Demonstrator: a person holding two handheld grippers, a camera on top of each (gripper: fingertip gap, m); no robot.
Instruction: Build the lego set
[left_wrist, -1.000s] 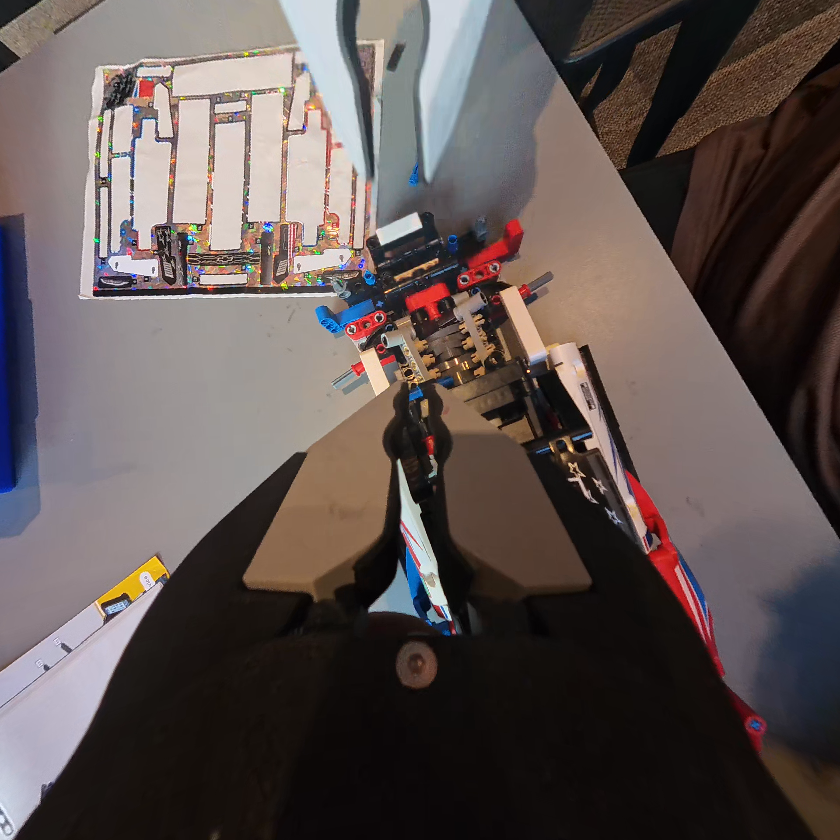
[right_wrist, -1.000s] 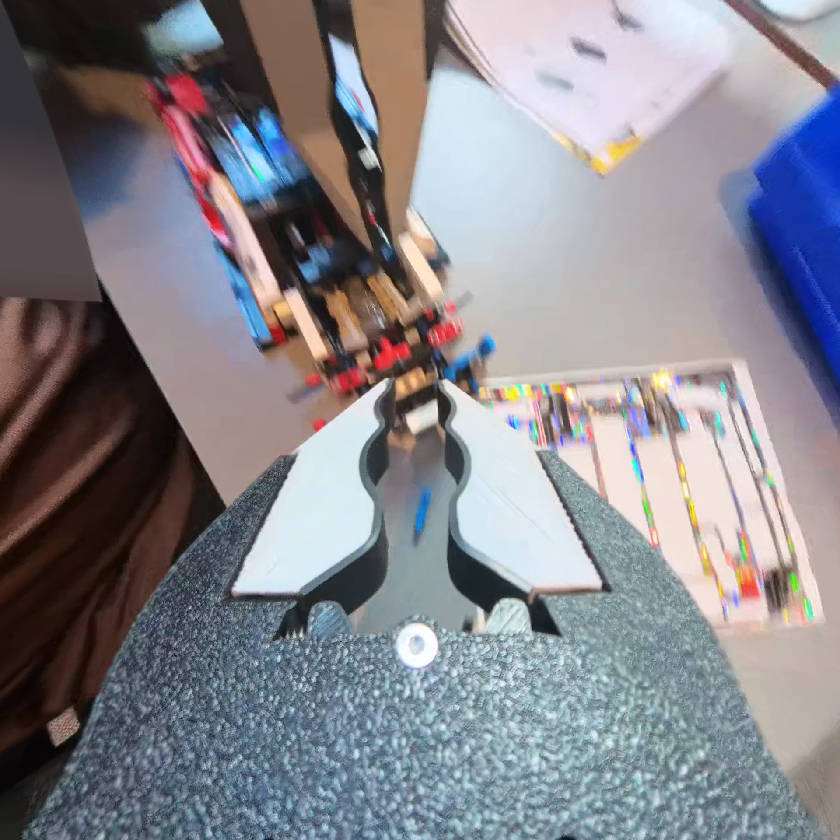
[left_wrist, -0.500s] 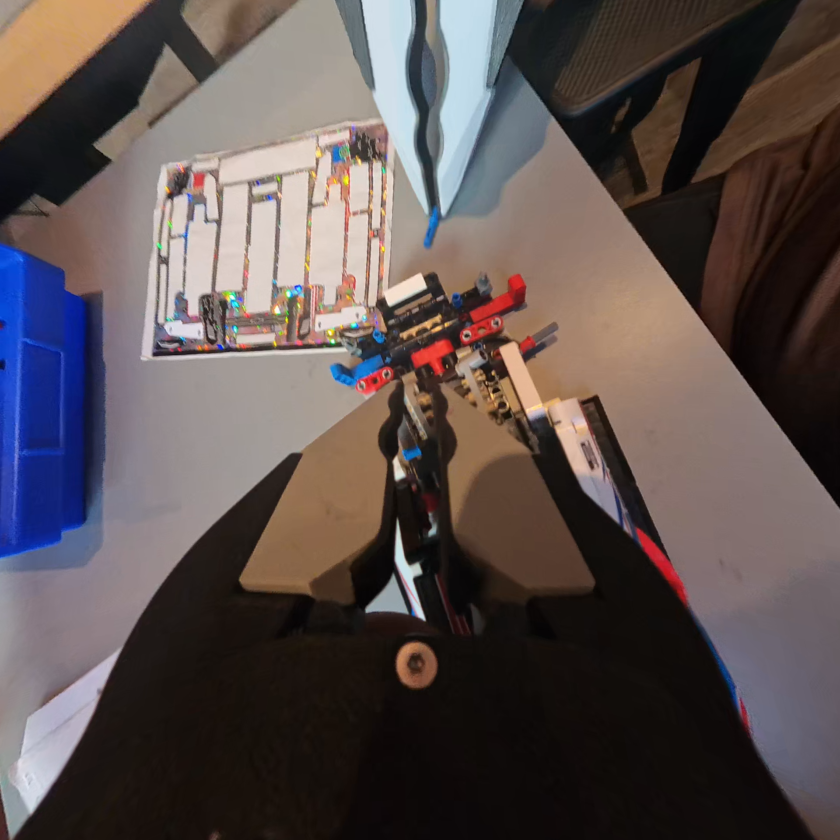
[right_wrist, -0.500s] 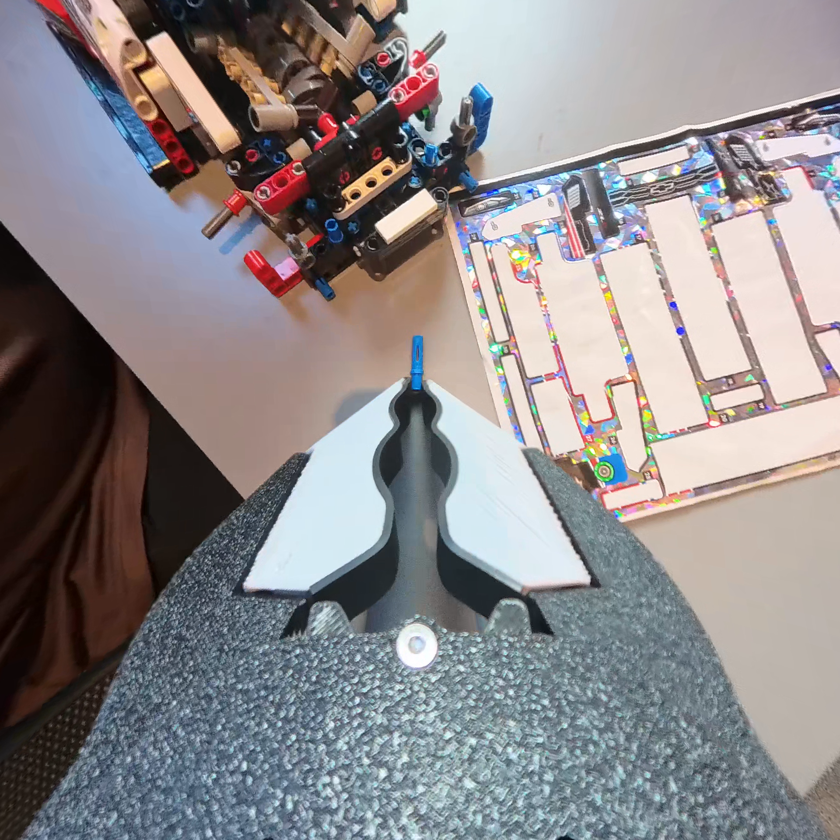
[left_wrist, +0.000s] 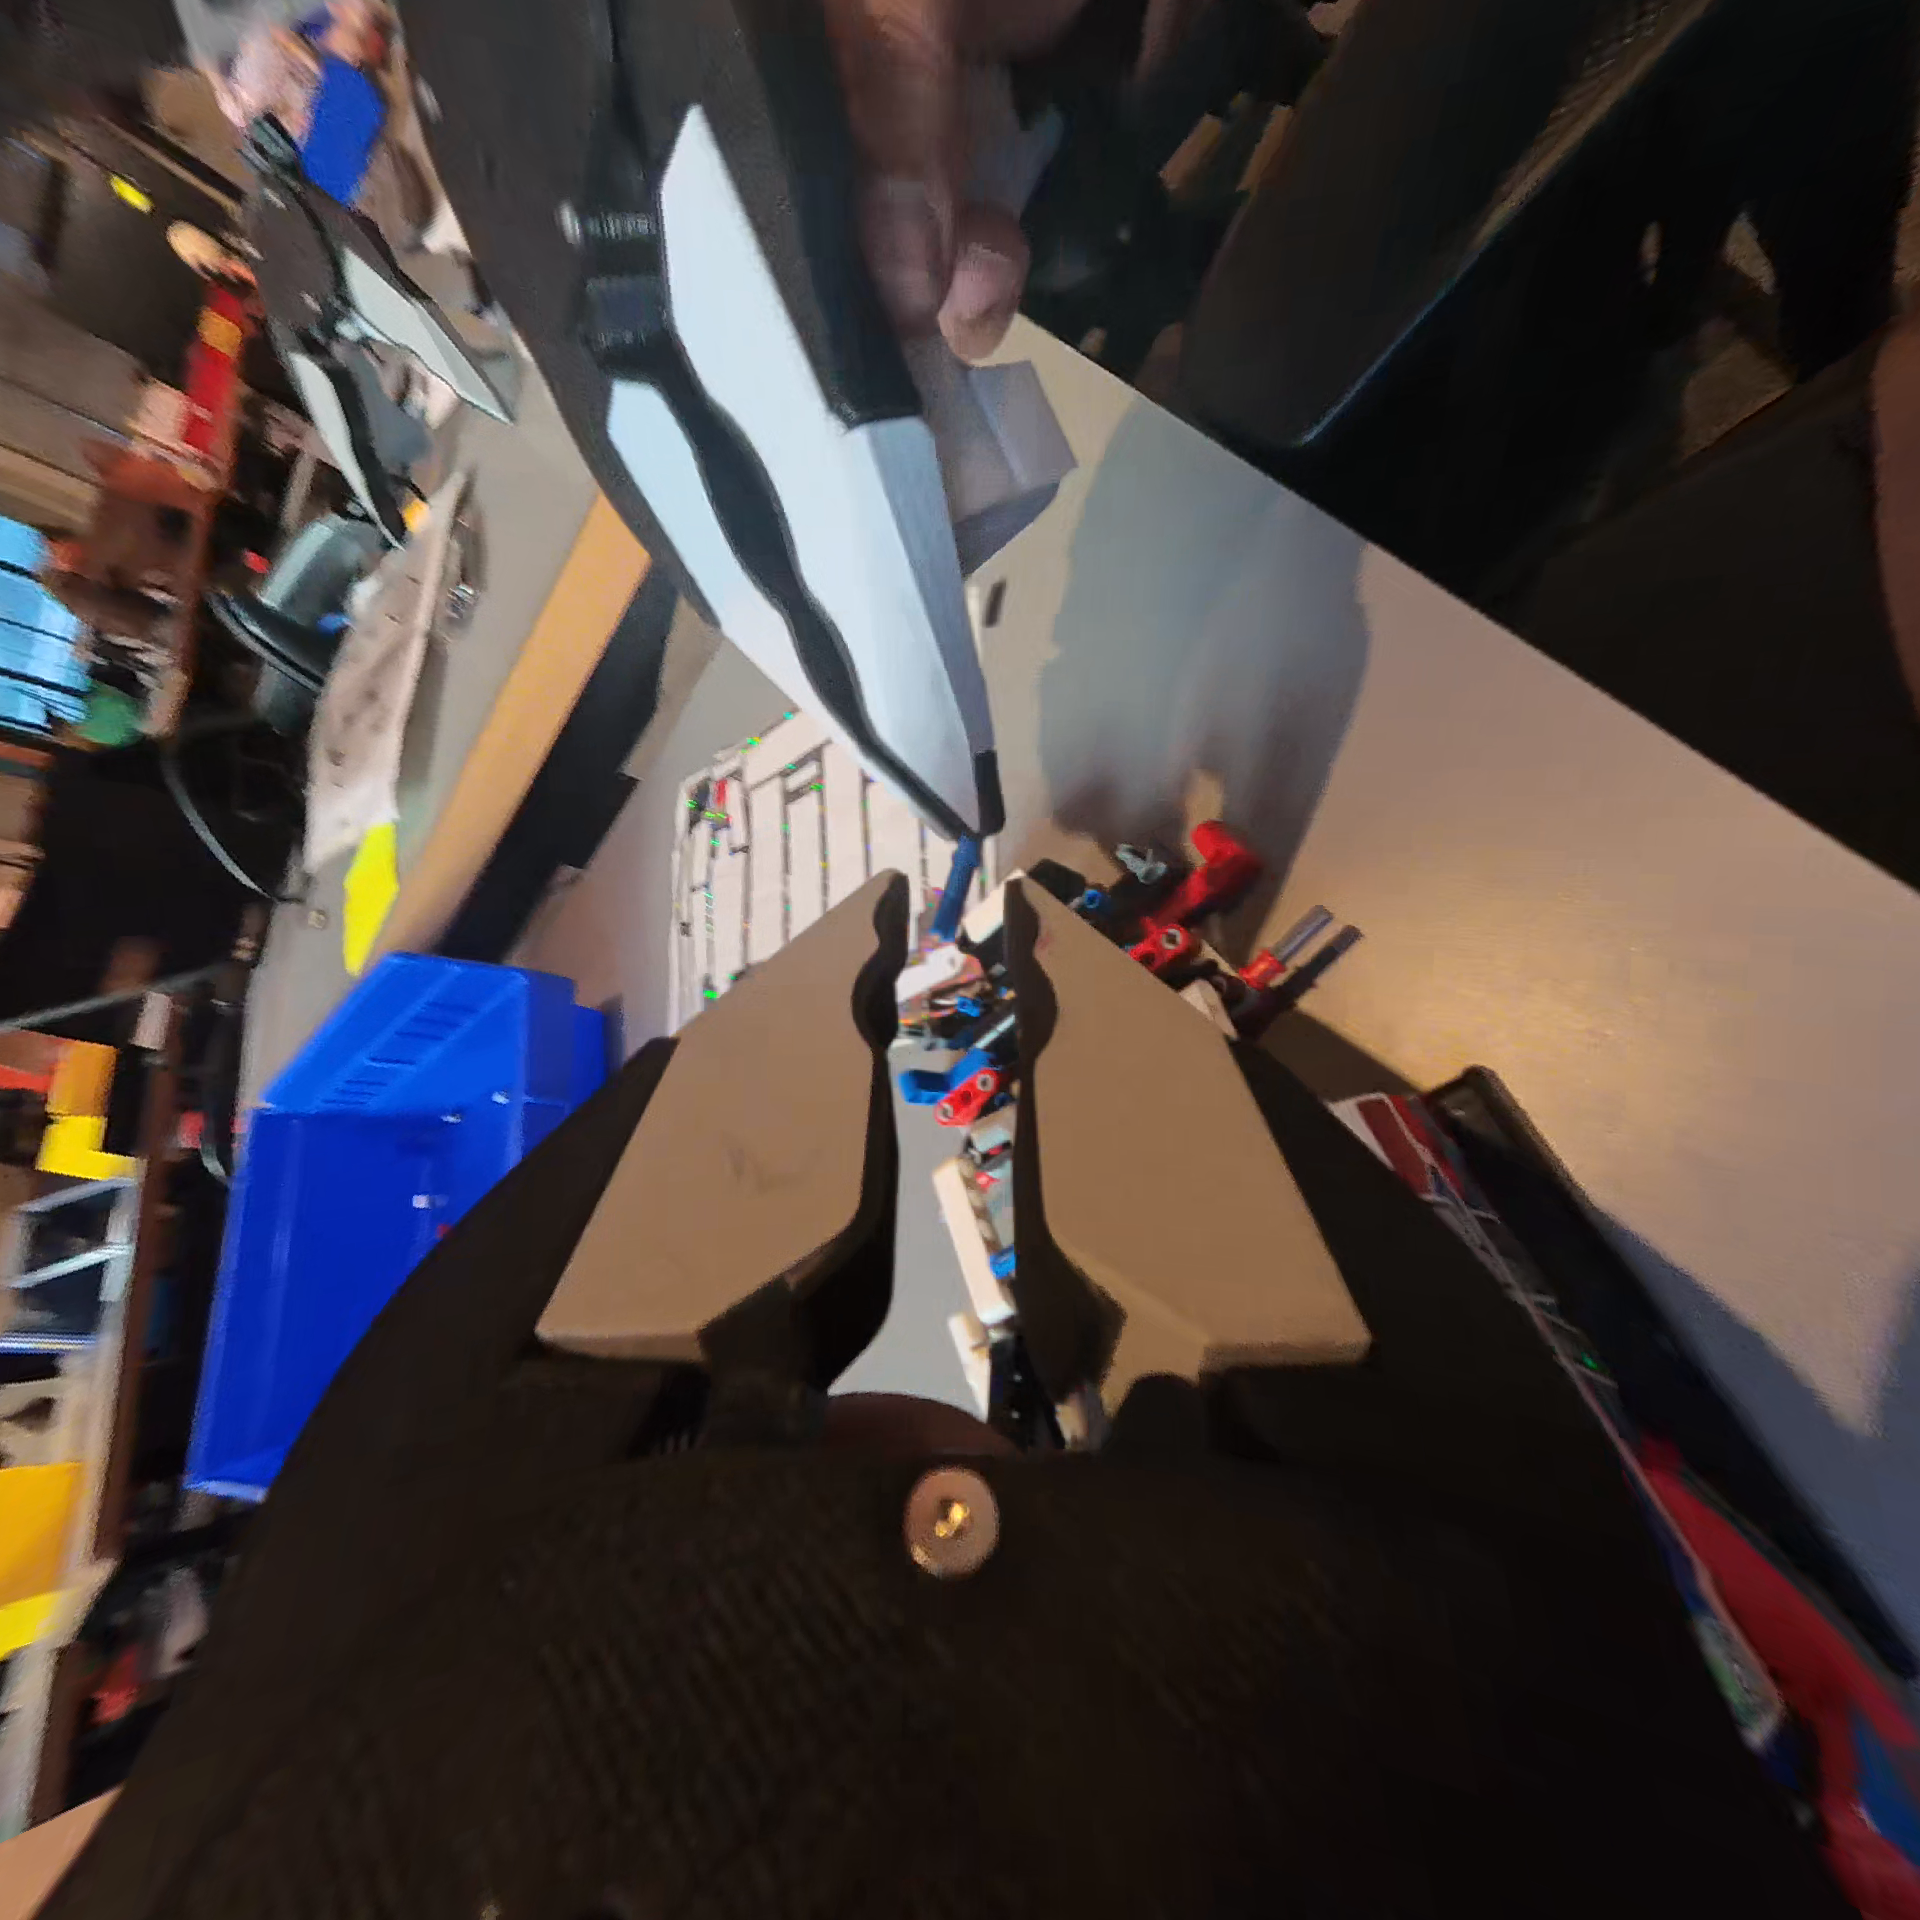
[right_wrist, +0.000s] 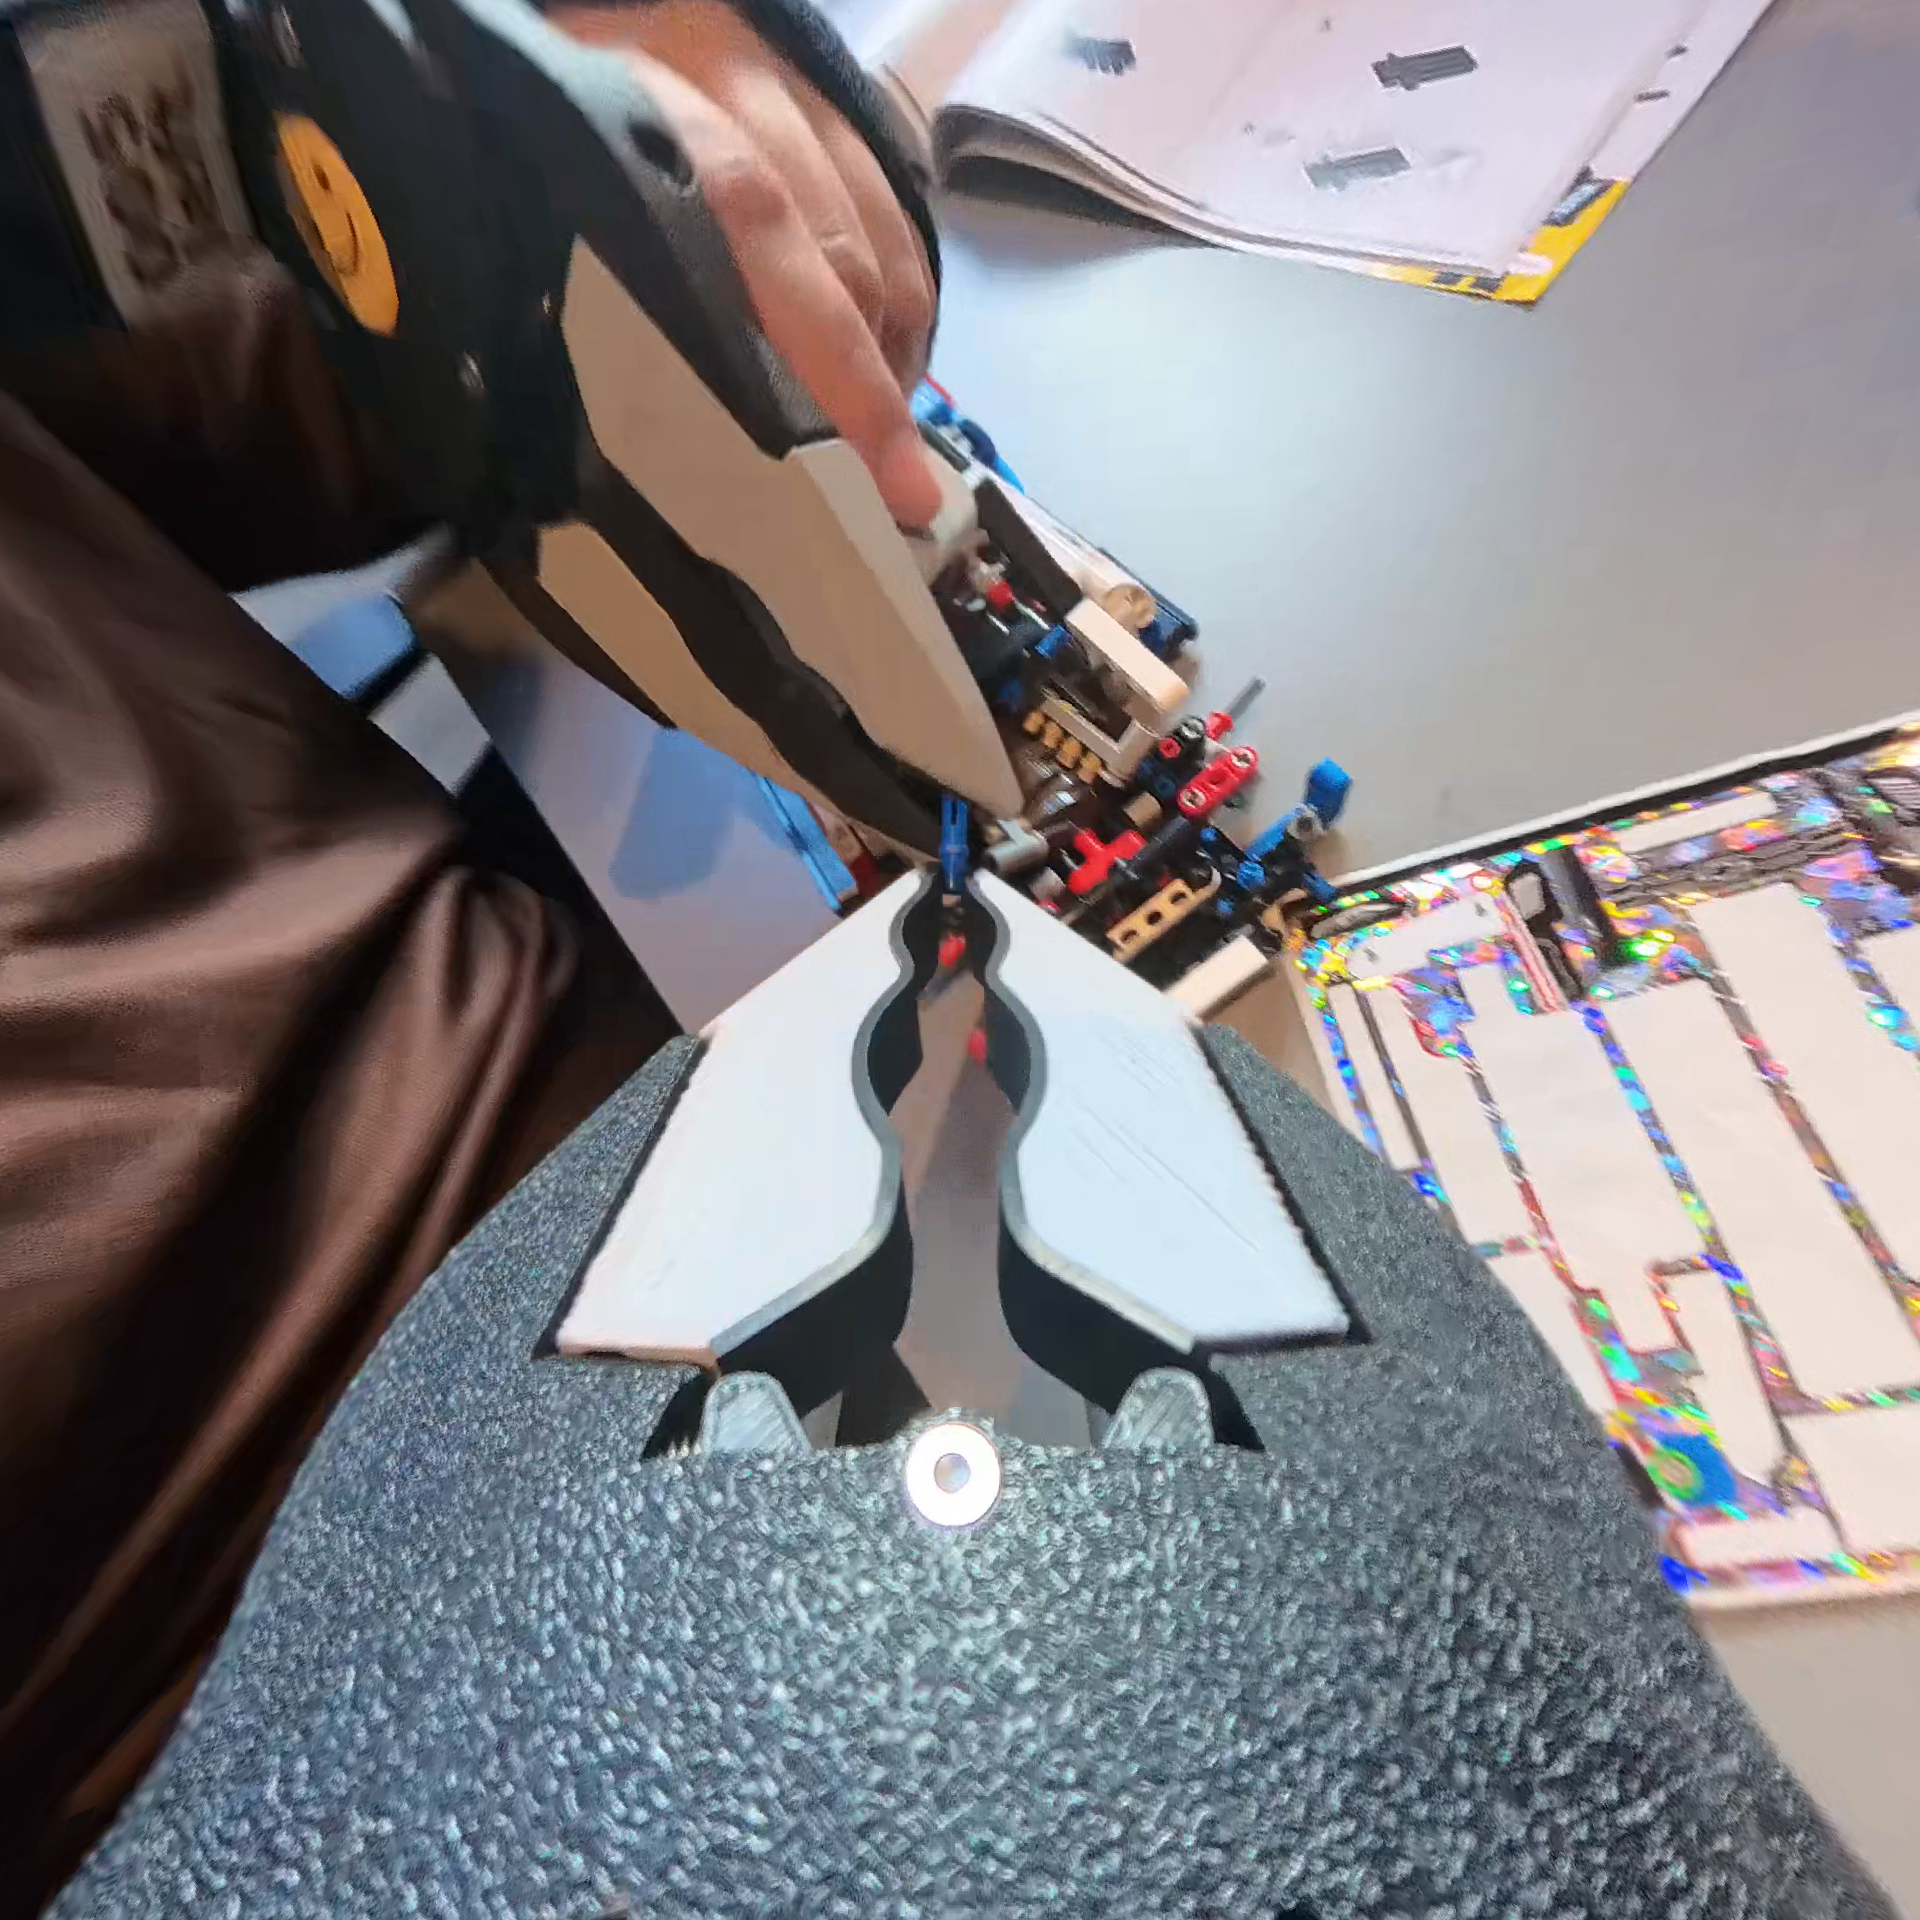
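Grey worktop (right_wrist: 1558, 499) carries lego model (right_wrist: 1132, 831), holographic sticker sheet (right_wrist: 1662, 1091), booklet (right_wrist: 1299, 135) far, blue bin (left_wrist: 384, 1195) left.

Left wrist view: camera low and tilted, close behind the left gripper (left_wrist: 951, 894), facing along the desk (left_wrist: 1558, 935) toward the sticker sheet (left_wrist: 769, 831) and the room beyond. Right wrist view: camera close behind the right gripper (right_wrist: 951, 883), facing the opposite way, toward the desk's near edge. Shared: the model (right_wrist: 1122, 748), the blue pin (right_wrist: 951, 836), the sheet, and each other's gripper.
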